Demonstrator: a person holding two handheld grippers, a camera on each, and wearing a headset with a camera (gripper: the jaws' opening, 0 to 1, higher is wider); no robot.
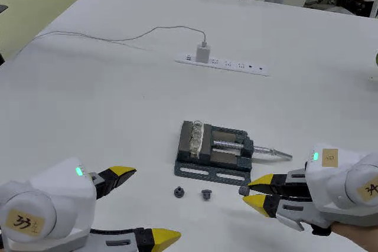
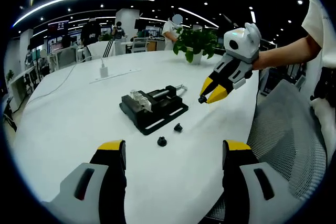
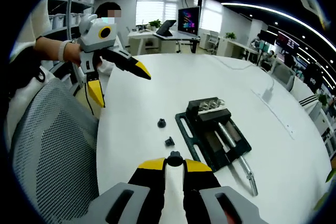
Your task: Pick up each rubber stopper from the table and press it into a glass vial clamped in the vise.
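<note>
Your right gripper [image 1: 248, 192] pinches one rubber stopper [image 3: 174, 156] at its tips, so next comes carrying it just ahead-right to the glass vials [image 1: 195, 136] in the vise [image 1: 227, 151] and pressing straight down; left gripper [image 1: 155, 205] gapes wide.

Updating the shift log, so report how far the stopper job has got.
Done: nothing seated yet; the glass vials in the vise show no dark stopper. In hand: the right gripper is shut on one rubber stopper beside the vise. Left: two loose stoppers lie on the table in front of the vise, and the left gripper is open.
</note>
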